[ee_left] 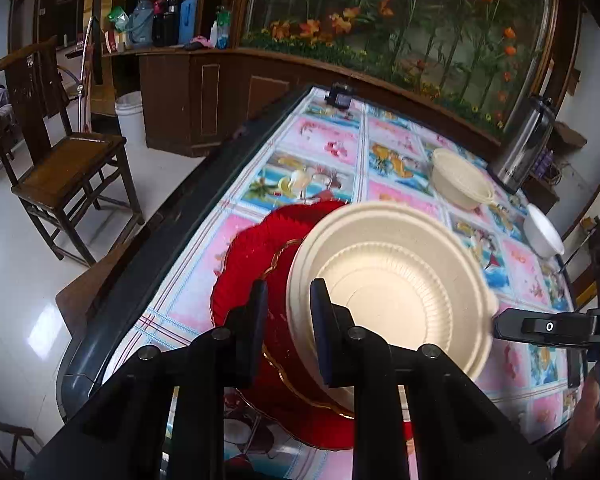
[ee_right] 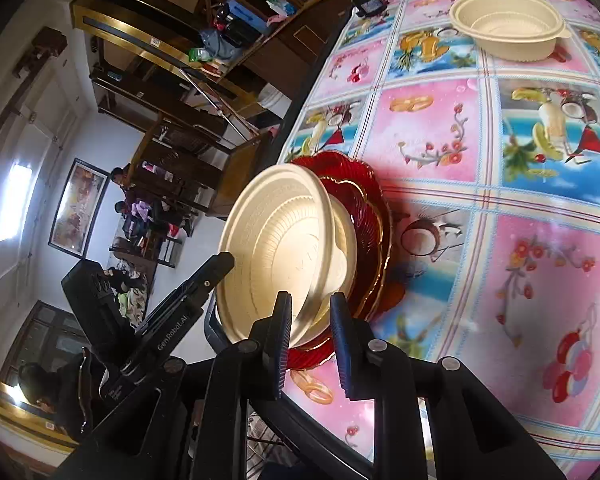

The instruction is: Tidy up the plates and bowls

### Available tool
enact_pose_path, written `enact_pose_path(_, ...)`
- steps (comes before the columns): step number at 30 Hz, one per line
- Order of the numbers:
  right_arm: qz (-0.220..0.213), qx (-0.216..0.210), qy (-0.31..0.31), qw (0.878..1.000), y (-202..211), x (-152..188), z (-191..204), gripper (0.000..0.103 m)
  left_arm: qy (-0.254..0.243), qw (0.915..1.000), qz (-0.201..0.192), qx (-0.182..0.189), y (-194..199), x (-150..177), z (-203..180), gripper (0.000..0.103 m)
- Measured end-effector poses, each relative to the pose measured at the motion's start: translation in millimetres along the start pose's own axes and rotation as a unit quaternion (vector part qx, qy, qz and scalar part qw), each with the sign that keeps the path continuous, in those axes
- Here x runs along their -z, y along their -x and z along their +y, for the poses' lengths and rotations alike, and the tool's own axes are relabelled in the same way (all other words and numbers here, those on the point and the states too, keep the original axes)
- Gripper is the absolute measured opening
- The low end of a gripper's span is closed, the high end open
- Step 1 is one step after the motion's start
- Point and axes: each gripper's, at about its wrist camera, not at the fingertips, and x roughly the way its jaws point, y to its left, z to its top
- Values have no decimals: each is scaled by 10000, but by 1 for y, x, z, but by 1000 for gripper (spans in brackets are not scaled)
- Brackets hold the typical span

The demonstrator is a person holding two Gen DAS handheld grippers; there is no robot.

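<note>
The cream bowl [ee_left: 396, 280] is held tilted above the red plates [ee_left: 252, 264], which lie stacked near the table's [ee_left: 328, 148] front left edge on a patterned cloth of pink and blue fruit panels. Readable writing is scarce: in your right wrist view the side of the left gripper [ee_right: 220, 266] carries the lettering "GenRobot.AI", and in your left wrist view the right gripper [ee_left: 500, 326] shows only the first letters "DA" of a word cut off at the frame edge. The steel kettle [ee_left: 524, 148] at the far corner bears a dark label too blurred to read.

Your left gripper [ee_left: 288, 320] pinches the bowl's near rim: the rim wall passes between its two fingers, which stand close together on it. Your right gripper [ee_right: 310, 336] sits at the opposite rim; the rim lies between its fingers [ee_right: 342, 340], but a gap shows on each side, so the pads do not press on it and the jaws are slightly spread.

A second cream bowl [ee_left: 460, 178] stands upright further back on the table, well apart from the held one, with a small white bowl [ee_left: 542, 232] to its right near the table edge. A wooden chair [ee_left: 60, 168] stands on the floor beside the table.
</note>
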Motion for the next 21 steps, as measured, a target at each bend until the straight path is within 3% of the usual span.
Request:
enact_pose_path(6, -332, -139, -149, 9992, 32, 0, -18, 22, -254, 9985, -333, 340, 22, -6, -25, 19)
enact_pose_path(11, -734, -10, -399, 9965, 66, -1, -51, 27, -847, 9930, -370, 742, 33, -4, -73, 21)
enact_pose_path(13, -897, 93, -590, 9942, 80, -2, -70, 28, -1140, 9888, -273, 928, 32, 2, -99, 39)
enact_pose_path(14, -973, 154, -692, 9927, 86, -4, -80, 28, -1224, 9870, -218, 1022, 29, 4, -109, 42)
enact_pose_path(18, -1502, 601, -1177, 9798, 126, -13, -123, 28, -1712, 9740, 271, 1461, 5, 28, -161, 43)
enact_pose_path(21, -1985, 1111, -1482, 9624, 157, -25, -151, 28, -2081, 9622, 694, 1611, -24, 48, -196, 43)
